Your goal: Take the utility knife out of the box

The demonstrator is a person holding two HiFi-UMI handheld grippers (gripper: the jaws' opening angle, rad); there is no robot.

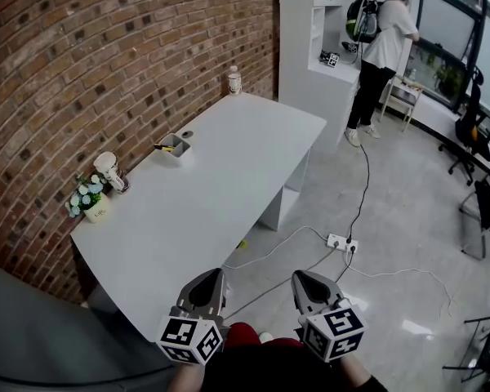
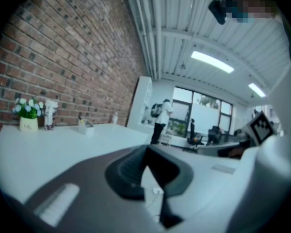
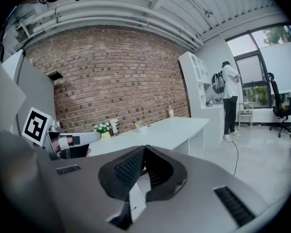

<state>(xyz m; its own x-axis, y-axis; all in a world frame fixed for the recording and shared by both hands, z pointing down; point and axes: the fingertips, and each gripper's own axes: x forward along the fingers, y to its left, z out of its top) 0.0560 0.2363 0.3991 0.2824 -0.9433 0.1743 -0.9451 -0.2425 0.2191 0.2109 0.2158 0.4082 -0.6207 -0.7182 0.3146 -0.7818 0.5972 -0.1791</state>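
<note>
Plainly shut and empty: left gripper (image 1: 206, 278), right gripper (image 1: 308, 279). Box (image 1: 173, 146) sits at eleven o'clock; arriving closed may shove it.

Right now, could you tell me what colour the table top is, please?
White; the head view shows the table best.

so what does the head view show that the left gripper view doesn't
Only the head view: the marker cube on the left tool. Only the left gripper view: the ceiling lights and pipes. Both: the white table, the box on it, the flowers, the brick wall and the person by the window.
</note>
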